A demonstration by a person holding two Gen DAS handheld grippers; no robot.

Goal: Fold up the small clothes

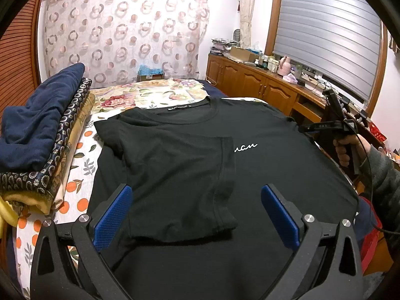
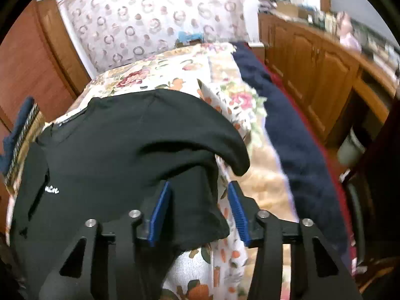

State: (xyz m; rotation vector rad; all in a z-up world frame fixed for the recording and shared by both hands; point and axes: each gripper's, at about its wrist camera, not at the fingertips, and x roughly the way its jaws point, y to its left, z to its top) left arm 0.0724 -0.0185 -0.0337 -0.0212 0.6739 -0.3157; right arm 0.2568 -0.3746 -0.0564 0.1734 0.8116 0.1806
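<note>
Blue pads of my left gripper (image 1: 197, 215) stand wide apart above the black T-shirt (image 1: 262, 165), clamped on nothing, hovering over the near side of the panel that is already folded across its chest. That shirt lies chest-up on the flowered bedspread (image 1: 150, 95), collar toward the curtain, and every place I give is relative to it: the stack of folded fabrics (image 1: 42, 135) sits just beside its left sleeve, the wooden cabinets (image 1: 250, 77) stand well apart beyond its right side. My right gripper (image 2: 197, 212) is at the shirt's right edge, jaws partly apart with the raised sleeve flap (image 2: 195, 200) between them; the pads do not look pressed on the cloth yet, though blur makes that hard to judge. To do this fold well, I think I should pinch the sleeve seam fully before lifting, carry it across to mirror the left panel, and keep my left tool ready to pin the cloth so the first fold does not slide.
</note>
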